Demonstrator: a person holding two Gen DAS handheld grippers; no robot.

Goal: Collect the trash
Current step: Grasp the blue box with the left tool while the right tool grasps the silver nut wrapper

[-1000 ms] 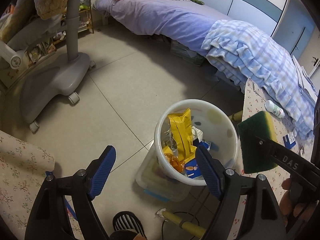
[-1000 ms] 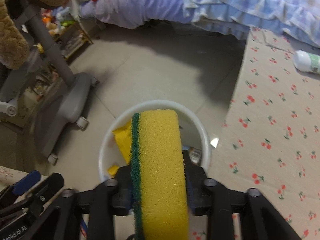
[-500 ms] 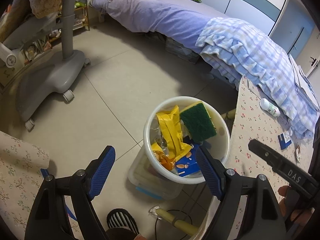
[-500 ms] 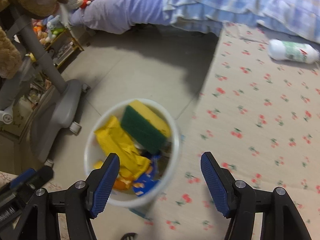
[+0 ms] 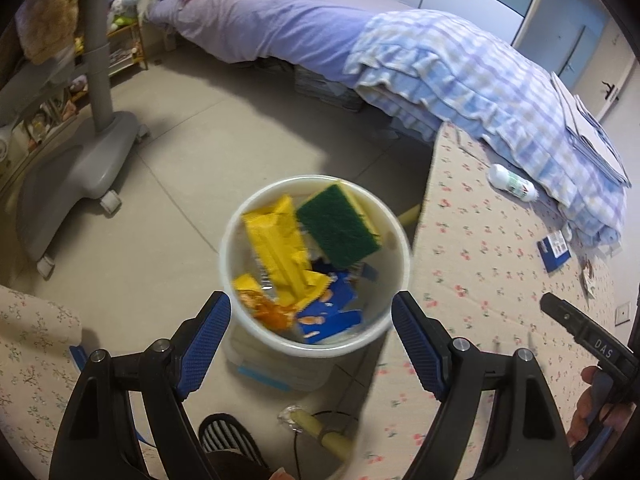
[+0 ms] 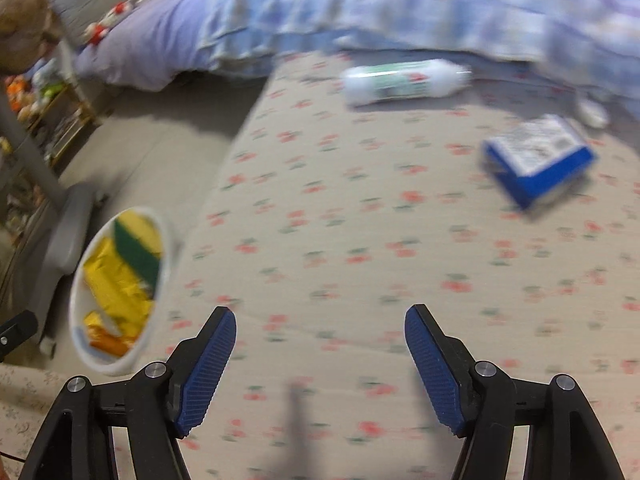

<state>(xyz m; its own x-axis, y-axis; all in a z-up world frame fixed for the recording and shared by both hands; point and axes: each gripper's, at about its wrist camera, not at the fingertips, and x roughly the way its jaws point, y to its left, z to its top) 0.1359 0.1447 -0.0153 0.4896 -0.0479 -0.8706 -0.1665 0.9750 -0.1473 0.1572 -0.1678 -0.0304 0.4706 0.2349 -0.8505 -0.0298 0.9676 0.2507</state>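
Note:
A white bin [image 5: 394, 292] stands on the floor beside the table; it also shows in the right wrist view [image 6: 78, 336]. In it lie a green-and-yellow sponge [image 5: 338, 228], yellow wrappers [image 5: 280, 248] and blue packets [image 5: 330, 314]. My left gripper [image 5: 312, 340] is open and empty above the bin's near rim. My right gripper [image 6: 320, 360] is open and empty over the cherry-print table [image 6: 360, 260]. On the table lie a white bottle [image 6: 400, 80] and a blue-and-white box [image 6: 538, 156], both far from the fingers.
A bed with a blue checked blanket [image 5: 460, 80] runs behind the table. A grey rolling stand base [image 5: 80, 168] is on the floor at left. A floral-cloth surface [image 5: 32, 352] is at lower left. A yellow-handled tool [image 5: 320, 432] lies on the floor near the bin.
The right gripper opened and dropped the sponge into the bin, then swung right over the table. The left gripper stayed open above the bin.

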